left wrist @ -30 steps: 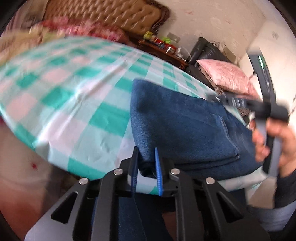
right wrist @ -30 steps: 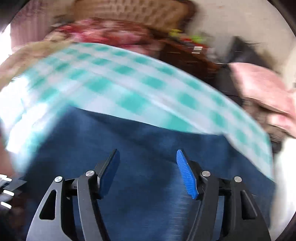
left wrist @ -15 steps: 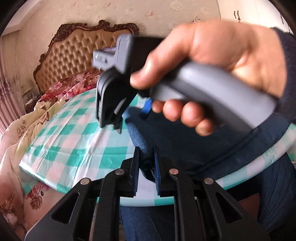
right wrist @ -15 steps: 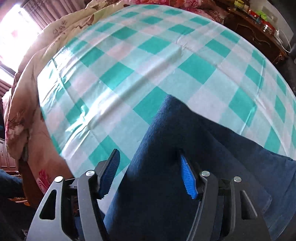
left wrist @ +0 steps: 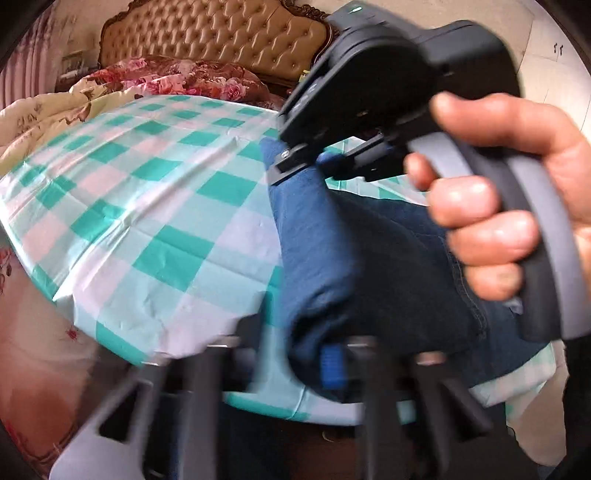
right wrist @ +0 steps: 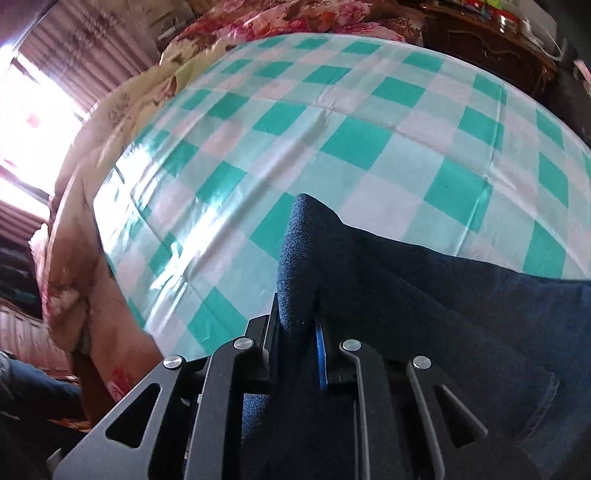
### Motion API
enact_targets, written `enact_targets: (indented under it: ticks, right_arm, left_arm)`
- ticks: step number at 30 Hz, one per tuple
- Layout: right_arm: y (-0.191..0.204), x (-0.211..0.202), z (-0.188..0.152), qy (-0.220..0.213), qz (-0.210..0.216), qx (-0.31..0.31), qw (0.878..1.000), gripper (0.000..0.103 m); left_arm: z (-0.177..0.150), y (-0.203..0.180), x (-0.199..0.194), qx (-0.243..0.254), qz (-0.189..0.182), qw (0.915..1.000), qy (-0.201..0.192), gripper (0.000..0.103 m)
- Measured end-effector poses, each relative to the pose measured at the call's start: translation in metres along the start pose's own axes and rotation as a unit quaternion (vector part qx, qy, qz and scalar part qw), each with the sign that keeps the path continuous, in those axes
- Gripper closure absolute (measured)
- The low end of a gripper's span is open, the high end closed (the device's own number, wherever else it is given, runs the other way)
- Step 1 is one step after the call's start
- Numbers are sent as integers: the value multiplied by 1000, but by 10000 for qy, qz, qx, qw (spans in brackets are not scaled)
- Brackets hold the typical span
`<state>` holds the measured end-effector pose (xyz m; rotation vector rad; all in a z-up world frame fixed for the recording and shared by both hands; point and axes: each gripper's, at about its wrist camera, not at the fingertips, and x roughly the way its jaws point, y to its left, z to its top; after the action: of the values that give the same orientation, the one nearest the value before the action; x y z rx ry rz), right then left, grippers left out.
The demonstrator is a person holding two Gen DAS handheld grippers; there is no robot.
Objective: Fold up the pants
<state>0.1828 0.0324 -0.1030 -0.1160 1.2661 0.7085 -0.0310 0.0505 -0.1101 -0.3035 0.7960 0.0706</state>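
In the left wrist view, the folded blue jeans (left wrist: 354,258) lay on the round table with the green and white checked tablecloth (left wrist: 147,206), close to the near edge. The left gripper (left wrist: 295,363) was at the bottom of the picture and strongly blurred. One blue pad (left wrist: 331,365) showed against the denim and the near corner of the fold sat between the fingers, but I cannot tell if the claw was clamped or already loose. The person's right hand (left wrist: 509,199) filled the right side, holding the handle of the right gripper (left wrist: 317,162), which reached down to the far corner of the same folded edge. A tufted headboard (left wrist: 210,33) and a floral quilt (left wrist: 173,75) stood behind the table.

In the right wrist view, the fingers of the right gripper (right wrist: 297,332) stood together, clamped on a thick folded corner of the jeans (right wrist: 424,295), which rose a little above the tablecloth (right wrist: 332,140). The rest of the denim spread to the right.

The danger, as I judge it, was in the uneven hold. If the left claw was loose while the right one pulled, the layers could slide apart and the fold open. The glossy cloth might also drag with the jeans, and the near part could slip over the table edge.
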Motion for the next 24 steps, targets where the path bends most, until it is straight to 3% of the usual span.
enact_targets:
  ticks: [2,5,8,10,13,15,19,23,24]
  right_arm:
    - [-13,-31,-2,-273,232,137,9993,89]
    - [-45,-97,-10,-791,589,333,9946,89]
    - [-91,-169,-29,-1353,733,586,9864,89]
    - [-125,-206,-48,-1646,664,814,9807,89]
    - [-196,-242,-91,-1883,549,1273,9723,90]
    - [-255,-249,-127,-1917,571,1788,9633,90]
    - [-332,-225,-175,-1750,473,2266,9570,90]
    - [-382,-171,-204,-1212,501,2626,9560,88]
    - [-387,-164,-208,-1160,543,2654,9556,80]
  left_arm:
    - [5,-19,-11,377,178,9986,-316,91]
    - [15,-69,-41,1161,317,9876,-1005,92]
    - [22,-136,-67,2020,177,9654,-1639,92]
    - [20,-192,-74,2614,-100,9448,-1974,92]
    - [2,-256,-67,3204,-479,9235,-2053,92]
    - [-21,-301,-50,3641,-664,9078,-1973,92]
    - [-73,-363,-7,4305,-722,8842,-1659,92]
    - [-124,-391,41,5050,-275,8522,-1340,86]
    - [-139,-396,49,5300,-96,8368,-1373,80]
